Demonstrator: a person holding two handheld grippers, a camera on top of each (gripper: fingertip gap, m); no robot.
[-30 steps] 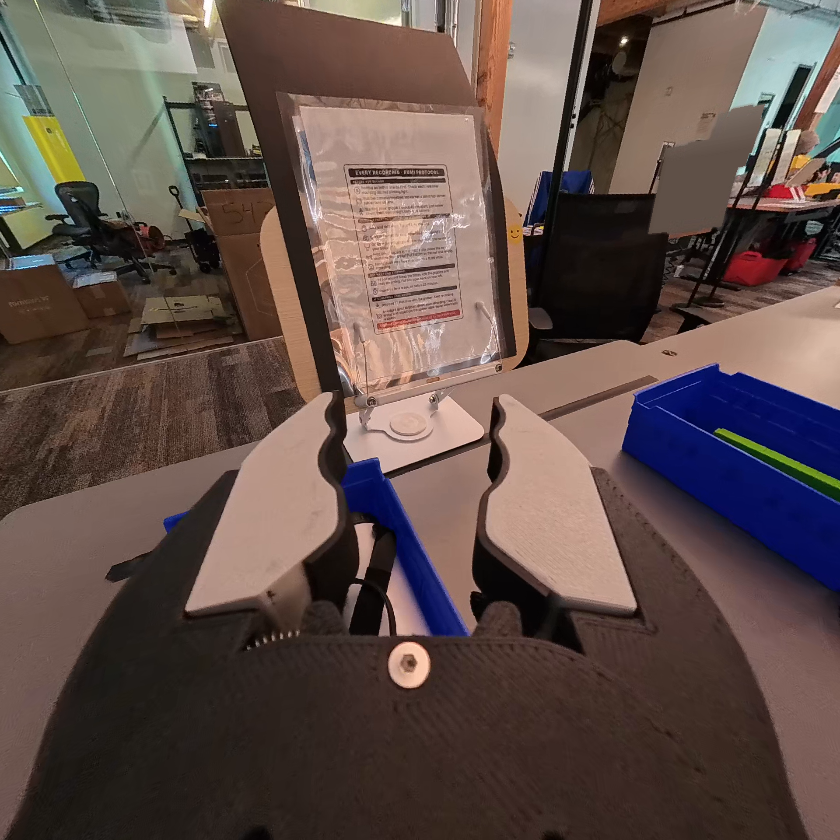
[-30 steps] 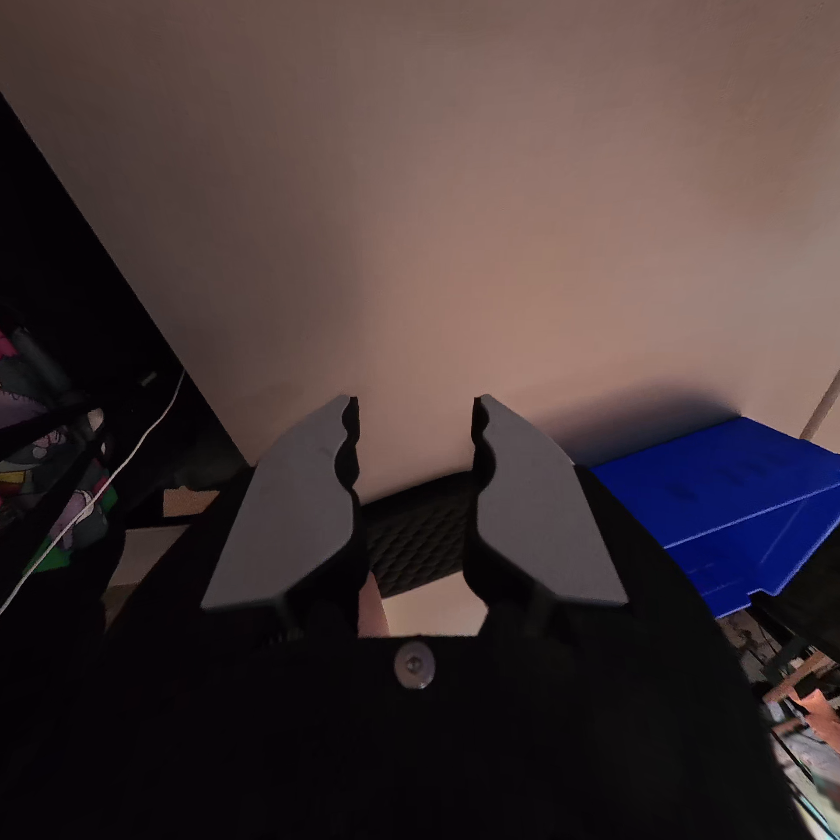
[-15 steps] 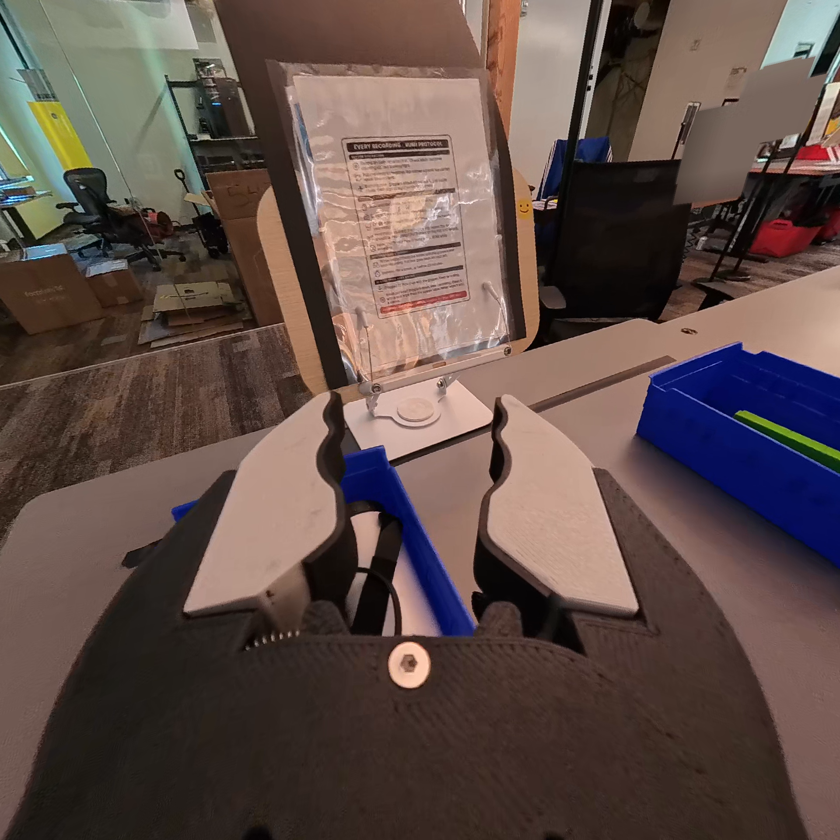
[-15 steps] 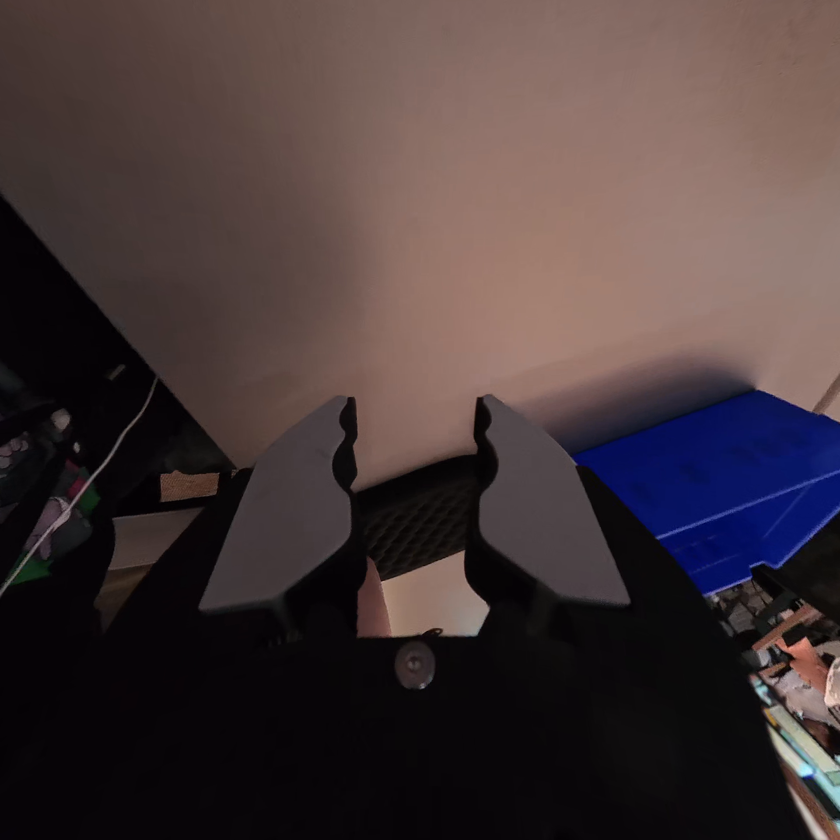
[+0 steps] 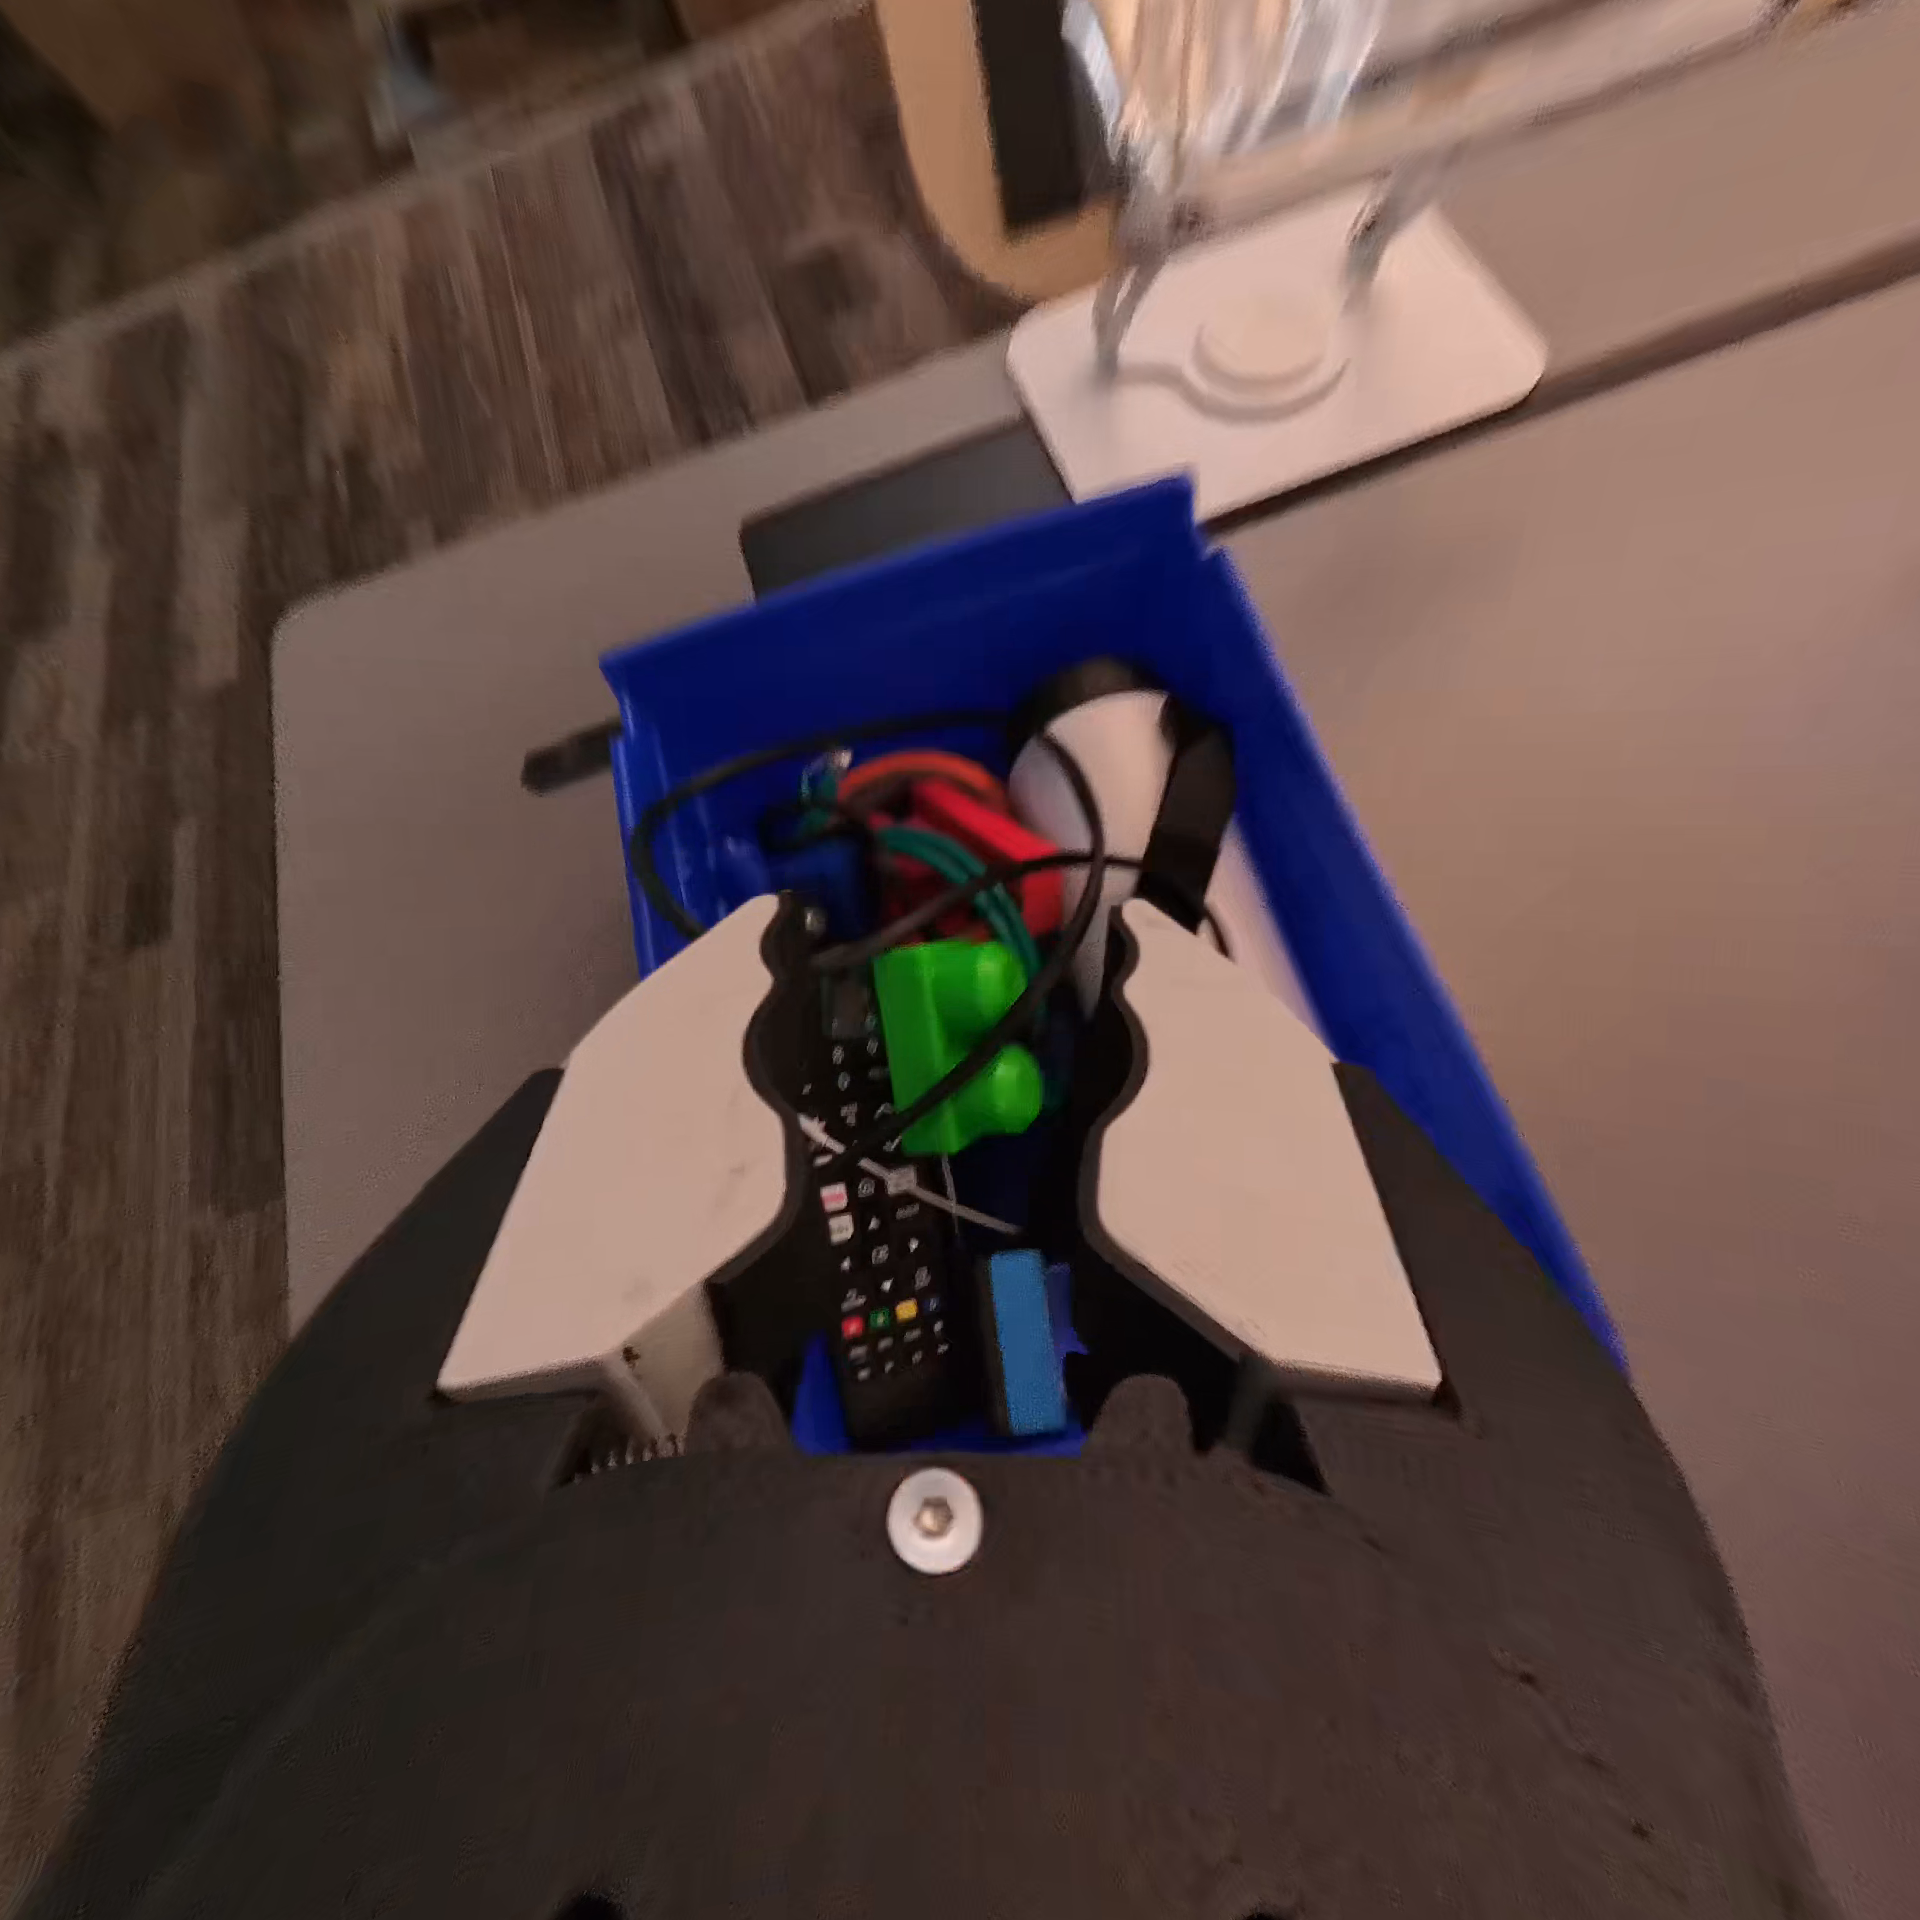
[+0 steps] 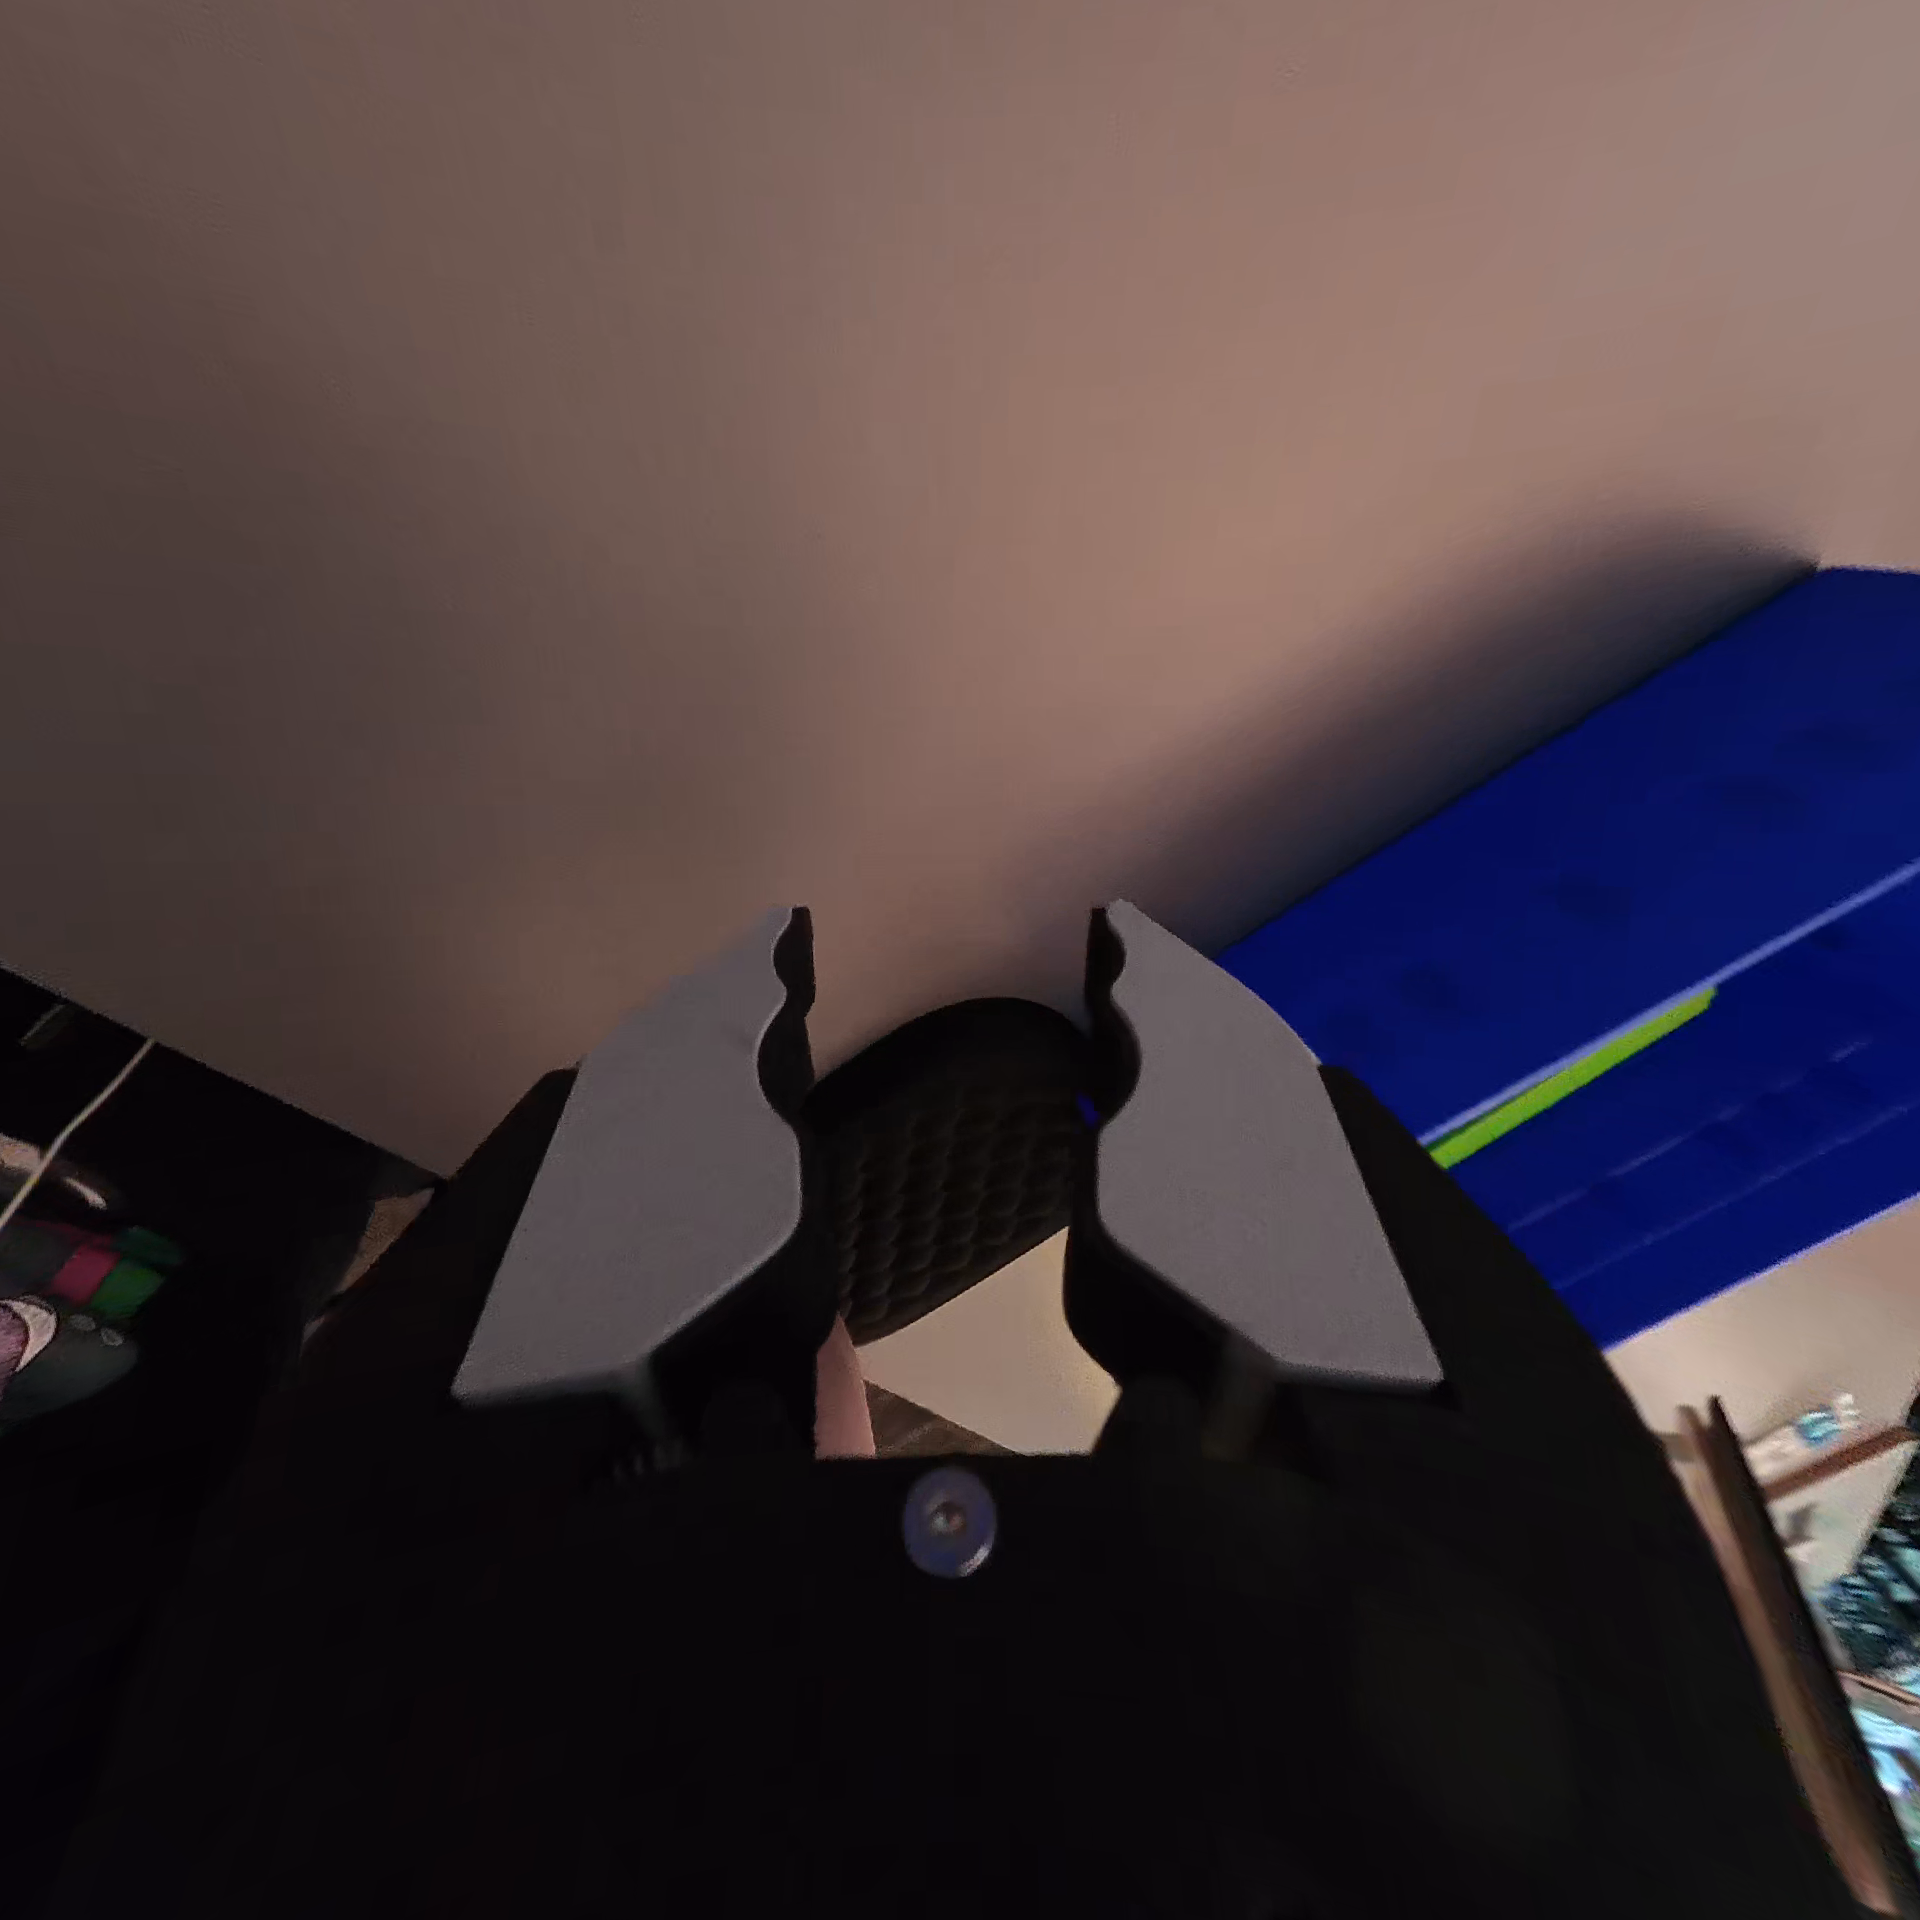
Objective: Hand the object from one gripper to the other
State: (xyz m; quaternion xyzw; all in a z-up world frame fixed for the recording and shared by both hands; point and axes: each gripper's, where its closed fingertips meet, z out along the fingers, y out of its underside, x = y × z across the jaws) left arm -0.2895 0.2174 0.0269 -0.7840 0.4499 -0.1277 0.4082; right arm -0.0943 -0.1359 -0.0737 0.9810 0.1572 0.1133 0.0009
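Note:
In the left wrist view my left gripper (image 5: 951,920) is open and empty, tilted down over a blue bin (image 5: 1340,831) on the grey table. The bin holds a black remote control (image 5: 883,1247), a green block (image 5: 951,1039), a red part (image 5: 997,842), a white and black item (image 5: 1091,758), a light blue block (image 5: 1023,1340) and tangled cables. My right gripper (image 6: 948,925) is open above the table. A black textured object (image 6: 945,1153) shows in the gap under its fingers; I cannot tell if it touches them.
A white stand base (image 5: 1268,343) sits behind the bin. The table edge and carpet floor (image 5: 156,727) lie to the left. In the right wrist view a second blue bin (image 6: 1662,904) with a green strip (image 6: 1558,1081) stands to the right. There is about 40 cm between the tips of the two grippers. The left gripper is farther from the black textured object (image 6: 945,1153), some 55 cm, than the right, some 15 cm.
My left gripper has pitched down sharply and moved over the blue bin, so its contents now show. The right gripper has shifted slightly; both stay open.

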